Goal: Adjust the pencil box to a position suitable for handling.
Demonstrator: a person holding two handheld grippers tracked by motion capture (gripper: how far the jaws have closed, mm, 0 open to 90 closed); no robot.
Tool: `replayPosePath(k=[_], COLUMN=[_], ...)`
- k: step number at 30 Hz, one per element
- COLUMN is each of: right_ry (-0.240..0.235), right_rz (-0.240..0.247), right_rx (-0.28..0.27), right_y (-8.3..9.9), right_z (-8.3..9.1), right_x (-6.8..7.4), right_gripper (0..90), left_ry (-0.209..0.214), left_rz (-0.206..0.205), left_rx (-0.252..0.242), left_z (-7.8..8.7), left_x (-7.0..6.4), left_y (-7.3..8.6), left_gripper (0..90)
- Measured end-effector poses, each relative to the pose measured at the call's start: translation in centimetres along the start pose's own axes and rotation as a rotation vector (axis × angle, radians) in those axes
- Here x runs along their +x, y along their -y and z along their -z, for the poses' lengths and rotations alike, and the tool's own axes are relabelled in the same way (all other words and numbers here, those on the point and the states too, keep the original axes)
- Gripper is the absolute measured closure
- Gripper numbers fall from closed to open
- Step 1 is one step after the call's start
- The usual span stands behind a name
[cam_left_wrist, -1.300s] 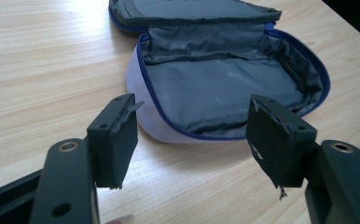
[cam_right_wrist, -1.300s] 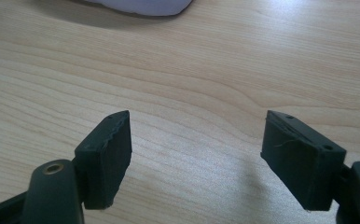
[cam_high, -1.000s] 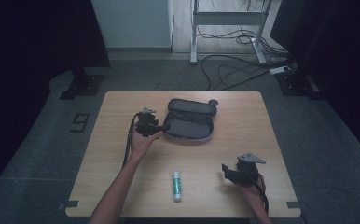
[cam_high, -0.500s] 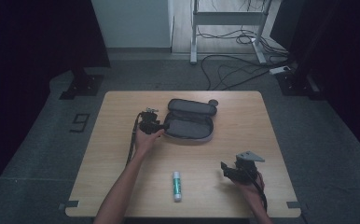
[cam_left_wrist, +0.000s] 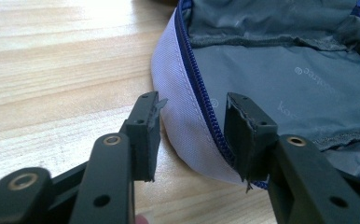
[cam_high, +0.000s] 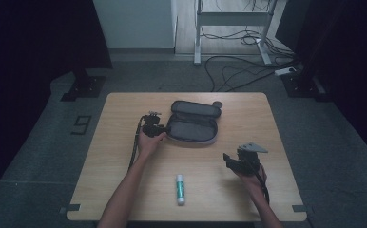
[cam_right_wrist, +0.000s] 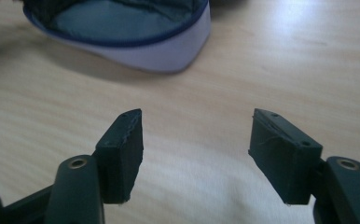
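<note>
Left gripper (cam_left_wrist: 192, 135) jaws apart astride the open pencil case (cam_left_wrist: 271, 79) rim, right gripper (cam_right_wrist: 197, 149) wide, empty

Grey pencil case (cam_high: 193, 127), lilac-walled, unzipped, lying open, mid-table far side

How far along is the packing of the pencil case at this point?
Done: the pencil case lies unzipped and open on the table. In hand: the left gripper, open, straddles its zippered rim. Left: the glue stick lies on the table, untouched; the right gripper is open, holding nothing.
</note>
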State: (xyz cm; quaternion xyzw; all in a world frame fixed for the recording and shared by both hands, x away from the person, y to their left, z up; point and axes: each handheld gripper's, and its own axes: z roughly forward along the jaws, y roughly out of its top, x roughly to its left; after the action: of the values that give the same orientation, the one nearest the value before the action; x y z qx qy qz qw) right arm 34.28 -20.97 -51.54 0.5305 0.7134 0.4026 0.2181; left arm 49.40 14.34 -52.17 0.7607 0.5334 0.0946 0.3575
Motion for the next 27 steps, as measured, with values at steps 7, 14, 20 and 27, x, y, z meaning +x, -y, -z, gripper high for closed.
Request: replayPosePath(k=[7, 14, 20, 27], right_ry=[-0.005, -0.028, -0.034, -0.029], right_rz=[-0.008, -0.025, -0.034, -0.013], right_rx=[-0.009, -0.006, -0.007, 0.006], right_y=[-2.0, -3.7, -4.9, -6.2], right_z=[-1.4, -2.9, -4.1, -5.6], right_x=[-0.1, -1.0, -0.9, 0.1], right_gripper=[39.7, 45.0, 46.1, 46.0], left_ry=[0.006, 0.011, 0.009, 0.012], left_rz=[0.003, 0.020, 0.021, 0.028], left_rx=[0.009, 0.018, 0.021, 0.026], left_z=[-0.1, -0.3, -0.5, -0.6], left_x=[-0.1, 0.1, 0.1, 0.2], left_y=[0.1, 0.3, 0.4, 0.5], left_gripper=[65.5, 67.1, 63.8, 63.3])
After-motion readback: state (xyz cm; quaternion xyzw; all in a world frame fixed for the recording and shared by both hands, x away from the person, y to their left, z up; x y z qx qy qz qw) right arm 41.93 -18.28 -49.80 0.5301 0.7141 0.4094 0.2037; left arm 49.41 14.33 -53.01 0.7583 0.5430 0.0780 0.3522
